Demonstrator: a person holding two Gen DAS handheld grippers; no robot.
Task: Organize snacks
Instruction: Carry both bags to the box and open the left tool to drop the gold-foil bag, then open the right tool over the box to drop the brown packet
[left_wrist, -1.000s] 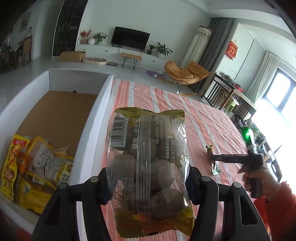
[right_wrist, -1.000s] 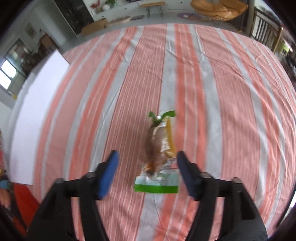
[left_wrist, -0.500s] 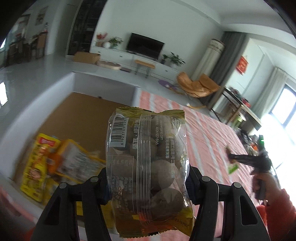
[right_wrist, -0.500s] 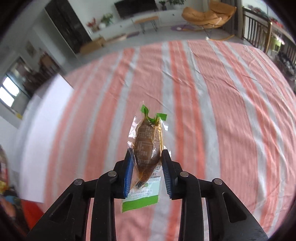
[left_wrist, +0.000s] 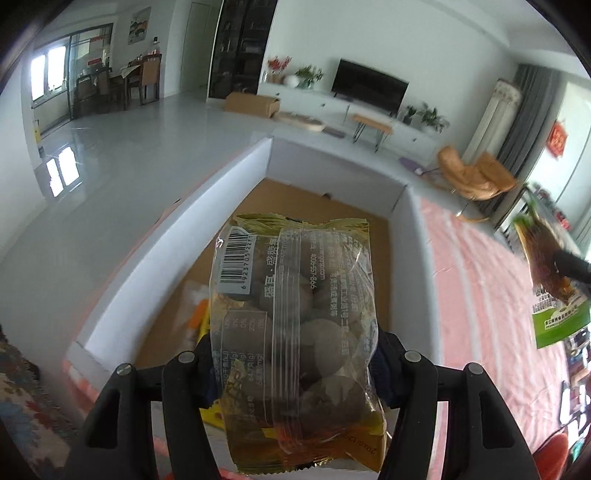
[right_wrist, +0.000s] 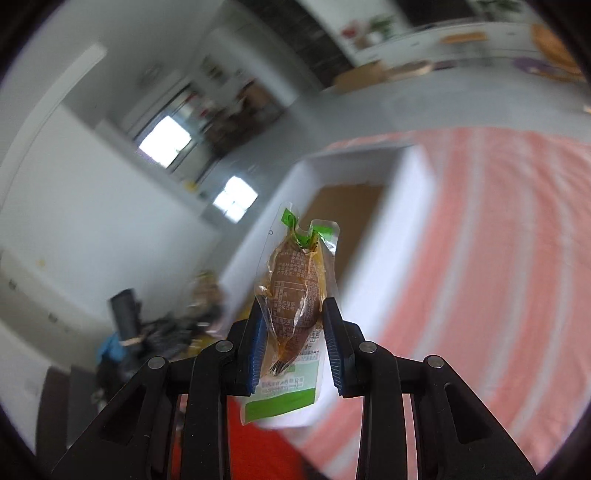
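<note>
My left gripper (left_wrist: 295, 365) is shut on a clear and yellow bag of round brown snacks (left_wrist: 295, 325) and holds it above the white box (left_wrist: 155, 254) with a brown cardboard floor. Yellow and orange snack packs (left_wrist: 197, 321) lie in the box, mostly hidden behind the bag. My right gripper (right_wrist: 295, 339) is shut on a green-edged pouch with a brown snack (right_wrist: 295, 295), lifted off the table and facing the box (right_wrist: 388, 236). The pouch also shows in the left wrist view (left_wrist: 550, 280) at the far right.
The box stands on a table with an orange and white striped cloth (left_wrist: 480, 295), at its left end. Beyond lies a living room floor with a TV stand (left_wrist: 369, 107) and an orange chair (left_wrist: 476, 177). The right wrist view is blurred.
My left gripper has swung left with the bag to above the box. My right gripper closed on the pouch, lifted it off the cloth and swung left toward the box.
</note>
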